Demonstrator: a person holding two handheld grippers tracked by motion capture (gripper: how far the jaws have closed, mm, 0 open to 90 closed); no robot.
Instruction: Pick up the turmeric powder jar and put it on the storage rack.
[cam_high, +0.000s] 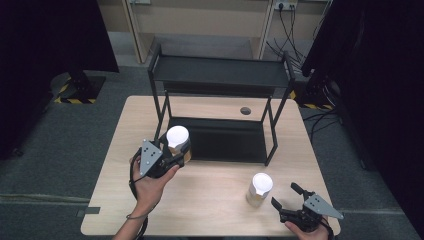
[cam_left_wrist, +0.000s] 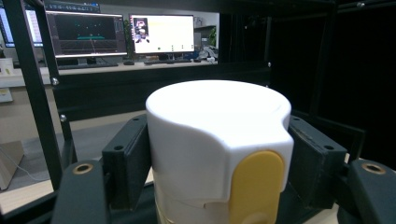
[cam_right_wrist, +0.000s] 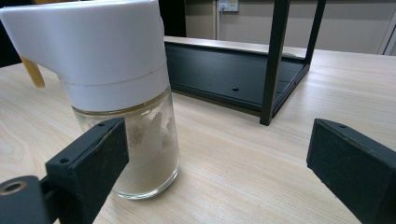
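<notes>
I am working beside the black two-tier rack (cam_high: 220, 75). My left gripper (cam_high: 172, 159) is clamping a glass seasoning shaker (cam_high: 178, 139) at its lower shelf's front-left corner. My right gripper (cam_high: 286, 202) is gaping beside a second shaker (cam_high: 259, 189); slippery, breakable glass, so I am favouring the body under the white cap.

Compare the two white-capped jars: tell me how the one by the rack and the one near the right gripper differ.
The jar by the rack is clamped between the jaws of the left gripper; the jar near the right gripper stands free on the table, with the right gripper open beside it. The first sits at the black rack's lower shelf edge; the second stands out on open tabletop. Both have white caps.
</notes>
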